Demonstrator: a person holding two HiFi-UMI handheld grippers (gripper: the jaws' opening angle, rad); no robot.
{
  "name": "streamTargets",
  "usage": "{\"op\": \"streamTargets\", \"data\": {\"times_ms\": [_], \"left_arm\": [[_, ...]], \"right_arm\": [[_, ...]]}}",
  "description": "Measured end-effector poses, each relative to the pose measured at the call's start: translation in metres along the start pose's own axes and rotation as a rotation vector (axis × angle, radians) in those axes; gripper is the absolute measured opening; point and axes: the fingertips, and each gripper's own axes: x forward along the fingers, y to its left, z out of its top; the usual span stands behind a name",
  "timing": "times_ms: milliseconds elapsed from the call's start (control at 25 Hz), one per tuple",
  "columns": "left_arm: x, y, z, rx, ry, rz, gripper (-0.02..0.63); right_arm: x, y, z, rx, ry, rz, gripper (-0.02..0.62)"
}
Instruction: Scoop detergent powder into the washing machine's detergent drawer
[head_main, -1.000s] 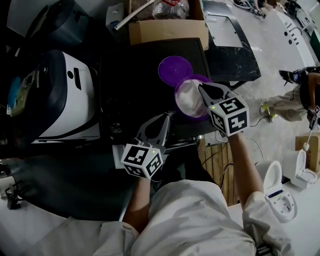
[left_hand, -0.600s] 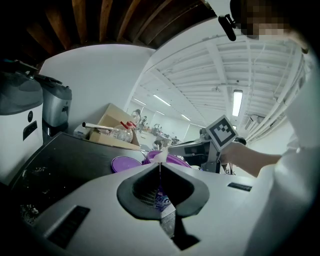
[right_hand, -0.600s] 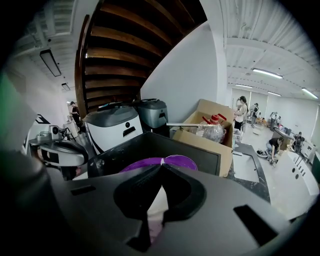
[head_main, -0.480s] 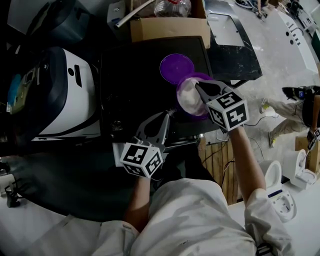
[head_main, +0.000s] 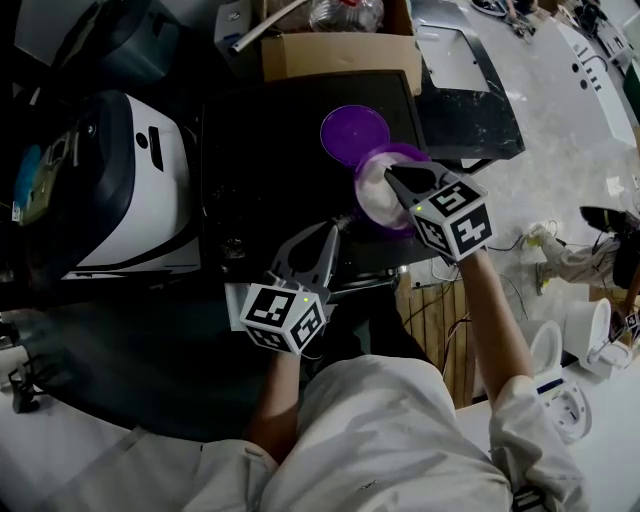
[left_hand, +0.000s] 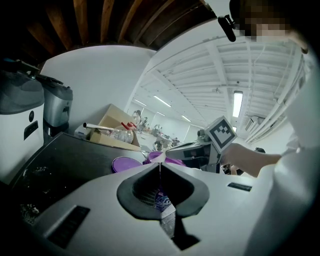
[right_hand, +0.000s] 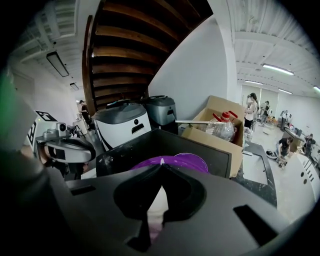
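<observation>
Here, the right tongs (head_main: 391, 177) hang over the round purple plastic tub (head_main: 408, 155), their tips above the white detergent powder (head_main: 372, 198) inside it. Their jaws are pressed together on a pale white handle-like piece (right_hand: 156, 205), probably the scoop, though its bowl is not visible. The left tongs (head_main: 336, 226) sit nearer the person, well to the left of the right tongs and clear of the tub. Their jaw tips meet, and a small white scrap with purple print (left_hand: 162, 202) sits in the hollow behind them; what it is I cannot tell. The flat round purple lid (head_main: 354, 133) lies on the flat black counter (head_main: 260, 170), just beyond the right tongs and touching the tub or nearly so. The detergent drawer cannot be made out with any certainty, so the carry to it looks like the risky part. A handle pinched this narrowly could pivot and shed powder over the counter. Nothing steadies the tub either, so a hard dig could push or tip it toward the counter's near edge. By count: two tongs, one tub, one lid, one pinched white piece, one printed scrap, and one brown cardboard box (head_main: 340, 58) beyond the lid.
</observation>
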Motion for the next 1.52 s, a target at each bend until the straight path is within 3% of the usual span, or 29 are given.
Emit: {"op": "streamTargets", "data": {"times_ms": [400, 1520], "left_arm": [[-0.004, 0.0, 0.001, 0.001, -0.004, 0.002, 0.02], [-0.012, -0.003, 0.004, 0.016, -0.019, -0.022, 0.02]], "right_arm": [[0.003, 0.019, -0.006, -0.013, 0.029, 0.073, 0.008], [-0.013, 0.052, -0.001, 0.243, -0.068, 0.205, 0.008]]}}
